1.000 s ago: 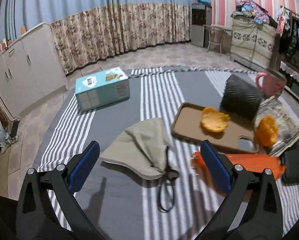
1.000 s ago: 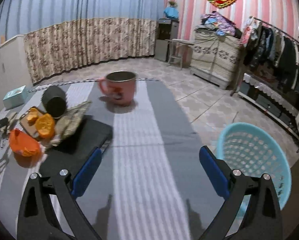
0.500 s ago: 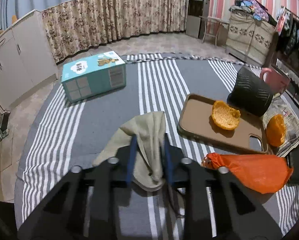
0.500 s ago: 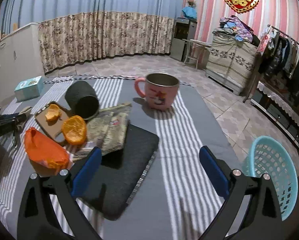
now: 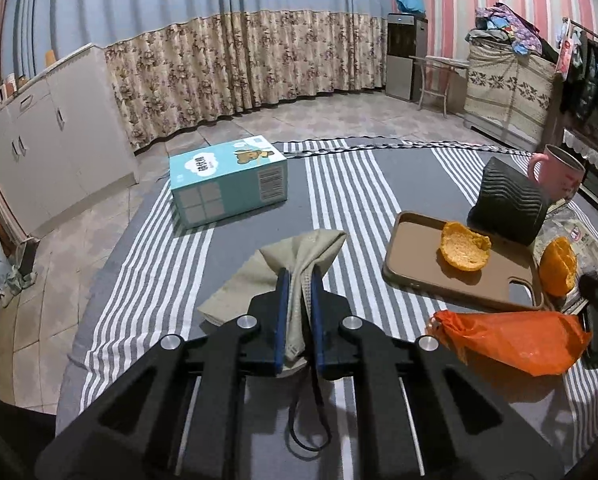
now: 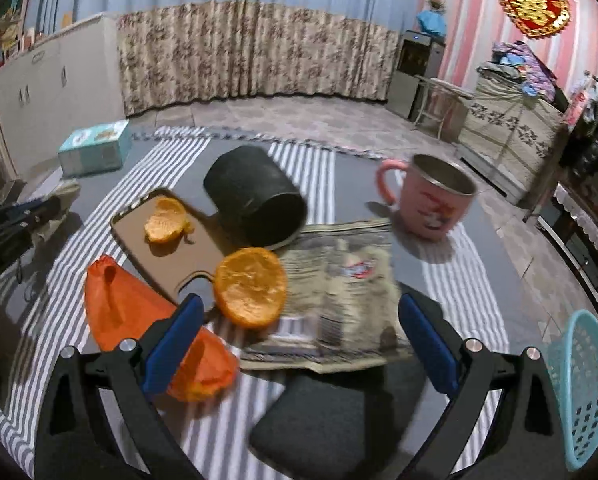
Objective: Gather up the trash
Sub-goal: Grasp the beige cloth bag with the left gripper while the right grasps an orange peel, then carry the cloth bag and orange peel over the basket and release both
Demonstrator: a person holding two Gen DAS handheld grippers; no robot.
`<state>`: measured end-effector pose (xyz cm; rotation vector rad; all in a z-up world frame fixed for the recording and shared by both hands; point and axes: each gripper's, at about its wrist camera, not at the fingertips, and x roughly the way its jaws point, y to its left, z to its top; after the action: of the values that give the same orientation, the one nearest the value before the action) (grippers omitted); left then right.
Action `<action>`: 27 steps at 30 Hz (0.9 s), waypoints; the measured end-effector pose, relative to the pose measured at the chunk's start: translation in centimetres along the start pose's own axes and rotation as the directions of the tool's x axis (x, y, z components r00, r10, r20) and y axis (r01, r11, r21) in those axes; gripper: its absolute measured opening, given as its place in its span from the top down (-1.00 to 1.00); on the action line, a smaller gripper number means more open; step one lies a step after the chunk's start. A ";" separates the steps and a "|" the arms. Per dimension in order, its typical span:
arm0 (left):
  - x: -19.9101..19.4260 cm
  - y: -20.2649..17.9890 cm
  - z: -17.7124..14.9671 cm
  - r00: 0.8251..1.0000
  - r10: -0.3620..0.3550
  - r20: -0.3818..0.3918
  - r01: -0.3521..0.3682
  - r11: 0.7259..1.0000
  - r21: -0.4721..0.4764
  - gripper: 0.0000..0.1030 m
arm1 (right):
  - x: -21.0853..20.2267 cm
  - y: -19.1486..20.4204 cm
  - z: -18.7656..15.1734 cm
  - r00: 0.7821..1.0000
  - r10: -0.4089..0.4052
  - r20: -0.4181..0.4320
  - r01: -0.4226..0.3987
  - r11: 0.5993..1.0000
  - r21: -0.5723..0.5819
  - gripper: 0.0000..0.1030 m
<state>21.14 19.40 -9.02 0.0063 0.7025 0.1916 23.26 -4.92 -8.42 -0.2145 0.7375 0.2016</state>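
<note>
Lower centre, left view: left gripper (image 5: 297,312) jaws just closed, pinching soft beige cloth face mask (image 5: 299,256); light, limp, mid-fold hold suits. Right gripper (image 6: 299,344) jaws wide open, empty, above orange peel (image 6: 250,287).

We see our left gripper (image 5: 297,280) just closed, pinching a crumpled beige cloth face mask (image 5: 299,256) on the grey striped tablecloth (image 5: 339,184).

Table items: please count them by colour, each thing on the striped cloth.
Orange: 3, peel on tray, peel on newspaper, plastic bag
Black: 2, tipped cup, flat pad
Teal: 1, box
Pink: 1, mug
Brown: 1, tray
Beige: 1, face mask
Printed paper: 1, newspaper
Total: 10
</note>
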 end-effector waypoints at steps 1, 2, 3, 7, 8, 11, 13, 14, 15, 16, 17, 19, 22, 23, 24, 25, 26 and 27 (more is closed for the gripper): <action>0.1 0.1 0.0 1.000 -0.003 0.000 0.003 1.000 -0.003 0.83 | 0.4 0.3 0.0 1.000 -0.002 -0.009 0.002 1.000 -0.008 -0.86; 0.1 0.0 -0.1 1.000 -0.002 -0.001 0.002 1.000 -0.002 0.83 | 0.8 0.5 0.1 1.000 -0.002 -0.019 0.002 1.000 -0.013 -0.85; 0.1 0.1 -0.1 1.000 -0.003 -0.004 0.003 1.000 -0.004 0.83 | 1.0 0.7 0.3 1.000 -0.002 -0.026 0.002 1.000 -0.016 -0.84; 0.4 0.2 -0.1 1.000 -0.007 -0.015 0.007 1.000 -0.008 0.83 | 2.1 1.1 0.5 0.997 0.018 -0.070 -0.019 1.000 -0.025 -0.47; 0.5 0.2 -0.1 1.000 -0.008 -0.017 0.008 1.000 -0.009 0.83 | 2.3 1.2 0.5 0.997 0.013 -0.075 -0.015 0.999 -0.028 -0.45; 0.6 0.2 -0.2 1.000 -0.012 -0.025 0.012 1.000 -0.007 0.83 | 2.5 1.3 0.4 0.994 0.067 -0.089 -0.071 0.997 -0.035 0.11; 0.8 0.2 -0.2 0.999 -0.019 -0.027 0.019 1.000 -0.006 0.83 | 2.2 1.1 0.4 0.993 0.077 -0.088 -0.081 0.996 -0.040 0.23; 0.8 0.2 -0.1 0.999 -0.022 -0.028 0.022 1.000 -0.007 0.83 | 1.7 0.8 0.4 0.993 0.090 -0.074 -0.092 0.995 -0.032 0.25; 0.9 0.2 -0.1 0.999 -0.025 -0.030 0.025 1.000 -0.008 0.83 | 1.2 0.5 0.5 0.993 0.098 -0.063 -0.100 0.995 -0.026 0.26; 0.9 0.3 -0.2 0.999 -0.027 -0.032 0.027 1.000 -0.009 0.83 | 0.7 0.2 0.5 0.993 0.104 -0.050 -0.105 0.994 -0.019 0.26; 1.0 0.2 -0.1 0.999 -0.031 -0.035 0.031 0.999 -0.009 0.83 | -0.2 -0.4 0.6 0.993 0.108 -0.036 -0.109 0.994 -0.014 0.26; 1.0 0.2 -0.1 0.999 -0.035 -0.035 0.035 0.999 -0.008 0.83 | -1.6 -1.5 0.6 0.994 0.110 -0.012 -0.110 0.994 -0.009 0.26; 0.7 -0.1 0.0 0.999 -0.036 -0.028 0.036 0.999 -0.003 0.83 | -4.3 -4.4 0.2 0.997 0.074 0.033 -0.074 0.997 -0.006 0.26; 0.5 -0.3 0.0 0.999 -0.039 -0.025 0.039 0.999 0.001 0.83 | -5.3 -5.8 -0.2 0.997 0.061 0.044 -0.061 0.998 0.003 0.26; 0.2 -0.5 0.0 0.999 -0.044 -0.021 0.044 0.999 0.006 0.84 | -6.1 -7.3 -0.6 0.997 0.049 0.051 -0.050 0.999 0.019 0.26; 0.0 -0.6 0.1 0.999 -0.048 -0.020 0.048 0.999 0.008 0.84 | -6.6 -8.5 -0.8 0.998 0.039 0.055 -0.040 0.999 0.030 0.26; -0.4 -0.9 0.2 0.998 -0.053 -0.017 0.053 0.999 0.011 0.84 | -7.7 -10.6 -1.5 0.998 0.014 0.061 -0.017 0.999 0.047 0.26; -1.0 -1.2 0.3 0.998 -0.061 -0.011 0.061 0.998 0.016 0.84 | -8.1 -12.1 -1.9 0.998 -0.005 0.063 0.001 0.998 0.056 0.26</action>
<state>20.82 18.04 -8.19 -0.0010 0.7133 0.1274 19.25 -17.92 -2.78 -0.1548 0.6788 0.1839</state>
